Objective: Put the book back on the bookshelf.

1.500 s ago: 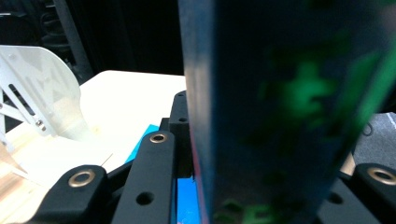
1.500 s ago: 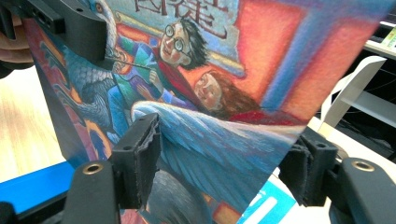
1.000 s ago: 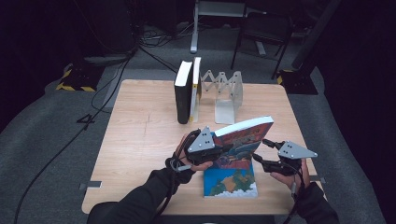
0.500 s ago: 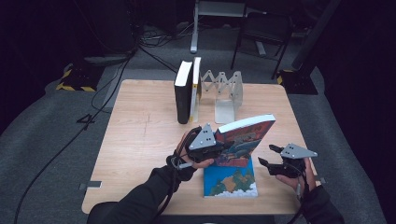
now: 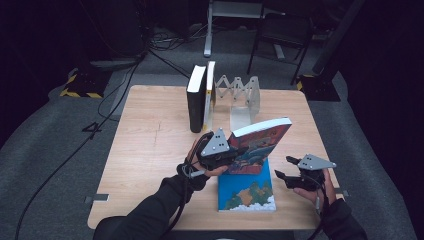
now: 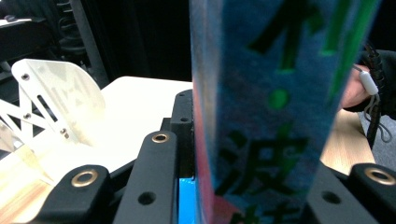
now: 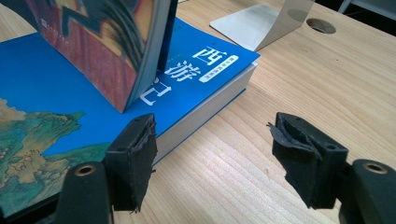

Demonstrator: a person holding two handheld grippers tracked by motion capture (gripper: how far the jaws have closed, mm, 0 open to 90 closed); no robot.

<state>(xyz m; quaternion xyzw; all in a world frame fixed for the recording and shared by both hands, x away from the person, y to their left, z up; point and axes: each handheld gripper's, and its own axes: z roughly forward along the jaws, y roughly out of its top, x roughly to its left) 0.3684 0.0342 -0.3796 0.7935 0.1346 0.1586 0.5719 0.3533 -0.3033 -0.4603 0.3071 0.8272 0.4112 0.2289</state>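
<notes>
Book in the grip: the colourful book (image 5: 260,145) stands on its lower edge, tilted, on top of the blue book; the left gripper is clamped on its spine end.
Table (image 5: 150,150): wooden; all the work happens on its near right part.
Blue book (image 5: 247,192): lies flat, cover up, near the front edge of the table, under the lifted one.
Shelf books (image 5: 200,97): two books stand upright at the far side, touching the folding book rack (image 5: 240,95).
Left gripper (image 5: 235,152): its jaws are closed tight on the colourful book, as the left gripper view shows the spine (image 6: 271,116) between them.
Right gripper (image 5: 282,175): jaws apart and holding nothing, just beside the right edge of the blue book (image 7: 196,79), low over the wood.
Step in hand: I judge the colourful book is being raised off the pile, to go to the rack.
Next move: probably to carry it upright towards the rack without dragging the blue book; the free gripper can steady its far end.
</notes>
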